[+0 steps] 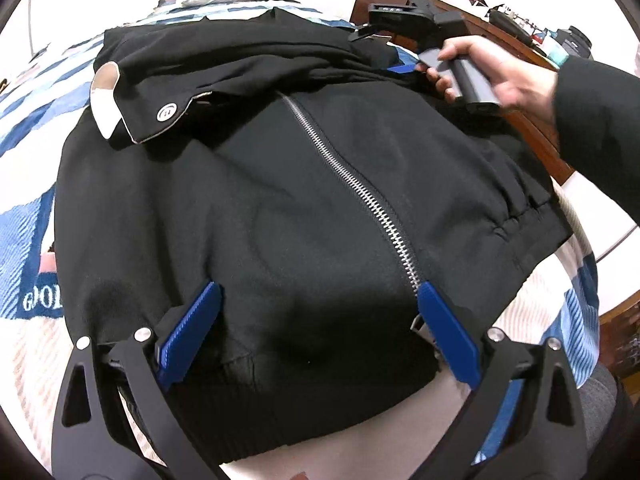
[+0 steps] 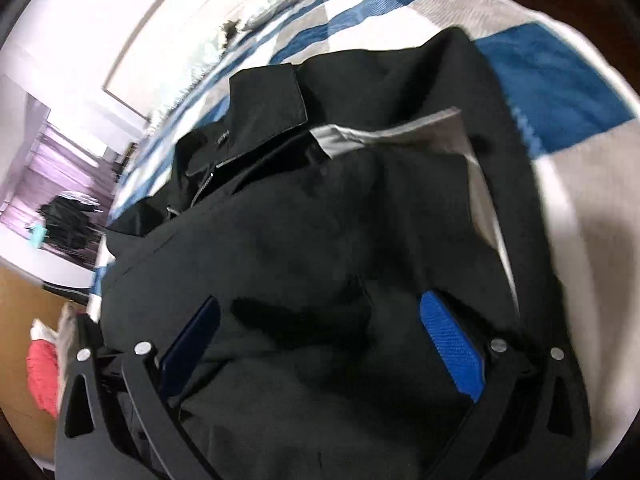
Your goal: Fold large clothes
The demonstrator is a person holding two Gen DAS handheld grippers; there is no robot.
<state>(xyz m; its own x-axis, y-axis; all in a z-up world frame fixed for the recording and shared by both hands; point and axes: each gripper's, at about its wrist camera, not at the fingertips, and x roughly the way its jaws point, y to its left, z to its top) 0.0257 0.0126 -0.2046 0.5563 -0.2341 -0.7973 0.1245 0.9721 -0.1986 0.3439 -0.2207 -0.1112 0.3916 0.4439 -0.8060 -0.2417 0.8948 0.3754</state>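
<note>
A black zip jacket (image 1: 280, 200) lies on a blue and white checked blanket (image 1: 24, 248), its silver zipper (image 1: 352, 184) running down the front and its collar with a snap button folded at the far left. My left gripper (image 1: 318, 300) is open, its blue fingers (image 1: 192, 332) spread over the ribbed hem. My right gripper (image 2: 320, 320) is open over the jacket (image 2: 320, 220) near the shoulder, with the grey lining (image 2: 392, 132) showing beyond. It also appears in the left wrist view (image 1: 400, 64), held by a hand at the jacket's far right.
A wooden dresser (image 1: 520, 92) with clutter on top stands at the right of the bed. A wooden surface with red cloth (image 2: 42, 376) lies at the left in the right wrist view. White walls stand behind the bed.
</note>
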